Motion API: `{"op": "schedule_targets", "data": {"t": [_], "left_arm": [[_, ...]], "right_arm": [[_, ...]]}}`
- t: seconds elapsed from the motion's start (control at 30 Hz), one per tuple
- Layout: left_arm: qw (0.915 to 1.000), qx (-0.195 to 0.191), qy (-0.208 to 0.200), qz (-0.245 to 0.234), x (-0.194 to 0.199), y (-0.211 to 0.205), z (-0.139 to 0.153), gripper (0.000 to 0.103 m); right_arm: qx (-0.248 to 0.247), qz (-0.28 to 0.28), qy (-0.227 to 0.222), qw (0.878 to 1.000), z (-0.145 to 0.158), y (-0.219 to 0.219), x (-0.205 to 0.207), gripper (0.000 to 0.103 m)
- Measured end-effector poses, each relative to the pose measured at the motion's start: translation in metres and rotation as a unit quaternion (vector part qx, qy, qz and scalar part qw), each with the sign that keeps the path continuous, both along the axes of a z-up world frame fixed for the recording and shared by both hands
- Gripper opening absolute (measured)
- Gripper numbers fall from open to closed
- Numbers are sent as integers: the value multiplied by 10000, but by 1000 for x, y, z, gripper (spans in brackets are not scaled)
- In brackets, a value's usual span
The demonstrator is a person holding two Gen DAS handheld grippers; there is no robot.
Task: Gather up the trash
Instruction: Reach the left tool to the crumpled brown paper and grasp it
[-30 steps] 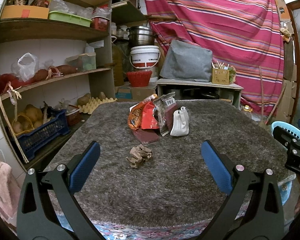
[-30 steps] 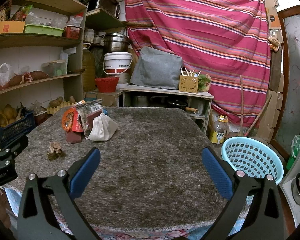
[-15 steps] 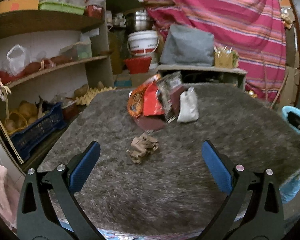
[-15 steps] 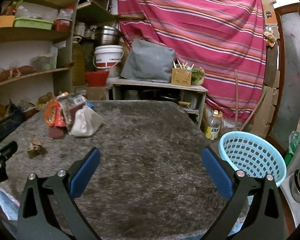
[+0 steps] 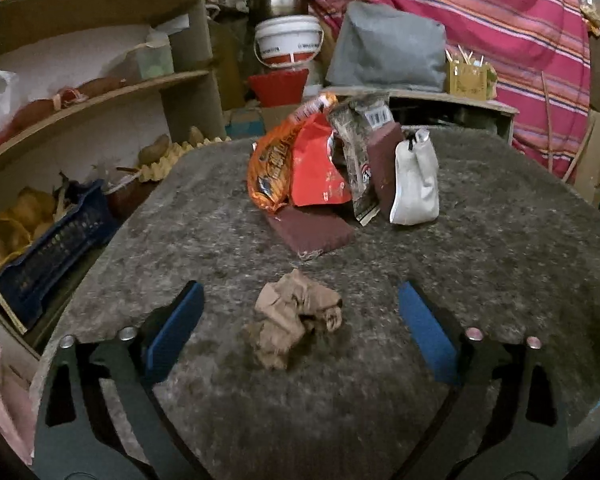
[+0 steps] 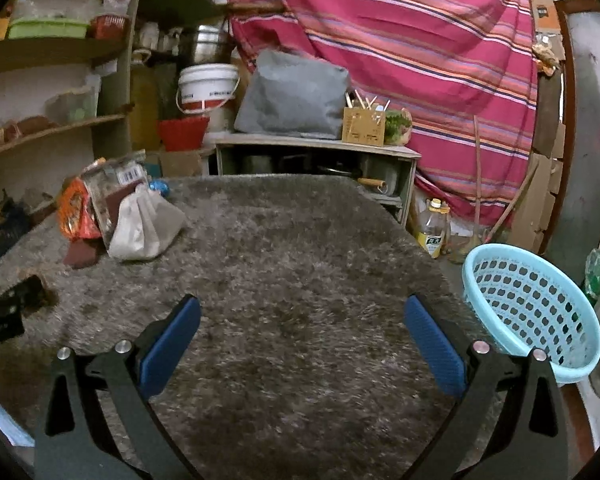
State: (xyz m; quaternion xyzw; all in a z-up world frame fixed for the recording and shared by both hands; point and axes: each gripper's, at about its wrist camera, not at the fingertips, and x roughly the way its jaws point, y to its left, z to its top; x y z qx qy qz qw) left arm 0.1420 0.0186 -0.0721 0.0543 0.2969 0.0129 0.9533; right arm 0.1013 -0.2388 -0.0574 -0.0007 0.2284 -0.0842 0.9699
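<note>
A crumpled brown paper wad (image 5: 294,318) lies on the grey shaggy table cover (image 5: 480,280), between the blue pads of my left gripper (image 5: 300,320). Its jaws are closing, and neither pad touches the wad. Farther back stands a heap of trash: an orange snack bag (image 5: 272,168), a red wrapper (image 5: 316,172), a dark printed packet (image 5: 360,152), a maroon pad (image 5: 312,228) and a white pouch (image 5: 414,184). My right gripper (image 6: 302,332) hangs open over bare table cover (image 6: 300,248), with nothing between its fingers. The heap (image 6: 112,212) is at its far left.
A light blue perforated basket (image 6: 532,308) stands off the table's right edge. Shelves with produce and a dark blue crate (image 5: 48,248) line the left. A low bench with a grey cushion (image 6: 296,96) and a striped red cloth (image 6: 420,40) are behind.
Both grippers have moved forward and down toward the table. The paper wad, which lay ahead of the left jaws, now sits between them, and the left jaws have narrowed slightly.
</note>
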Motion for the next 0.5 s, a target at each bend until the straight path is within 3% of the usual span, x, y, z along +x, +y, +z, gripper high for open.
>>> {"op": "schedule_targets", "data": {"t": [0.13, 0.23, 0.4, 0.5], "left_arm": [[9990, -220, 376, 37, 17, 6, -13, 77], [9977, -285, 608, 27, 25, 8, -20, 52], [9975, -338, 617, -21, 26, 11, -16, 49], [9991, -226, 345, -48, 27, 12, 6, 49]], "right_arm": [[9, 5, 87, 10000, -4, 3, 6, 99], [134, -18, 187, 9997, -7, 1, 11, 99], [486, -5, 336, 9983, -7, 3, 22, 99], [603, 179, 283, 9976, 3, 11, 31, 99]]}}
